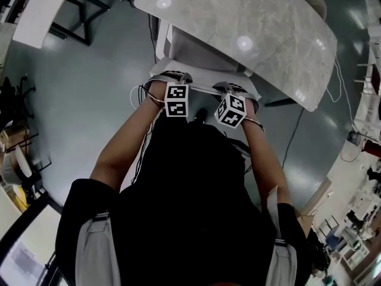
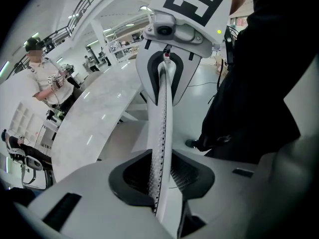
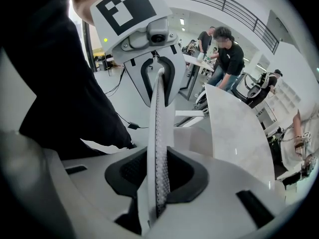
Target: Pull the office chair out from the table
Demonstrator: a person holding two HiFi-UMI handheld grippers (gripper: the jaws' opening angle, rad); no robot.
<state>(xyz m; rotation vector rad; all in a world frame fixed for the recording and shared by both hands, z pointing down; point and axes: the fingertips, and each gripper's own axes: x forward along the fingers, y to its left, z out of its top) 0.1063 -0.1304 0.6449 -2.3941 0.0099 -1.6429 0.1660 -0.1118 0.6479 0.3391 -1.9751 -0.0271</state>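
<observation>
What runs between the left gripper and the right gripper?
The office chair's perforated backrest edge spans from left gripper to right gripper, jaws closing around it; both gripper views show it.

The office chair (image 1: 190,52) is white, its backrest rim (image 2: 160,133) dotted with tiny holes. The table (image 1: 256,28) wears pale grey marble veining; the marker cubes (image 1: 176,99) show black squares on white.

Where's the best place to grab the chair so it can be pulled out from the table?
Grab the backrest's thin top edge, coming down from above, on the side away from the table. The seat is tucked underneath, and that slim rim fits between jaws. The left gripper and right gripper are closing around it now, spaced apart.
</observation>
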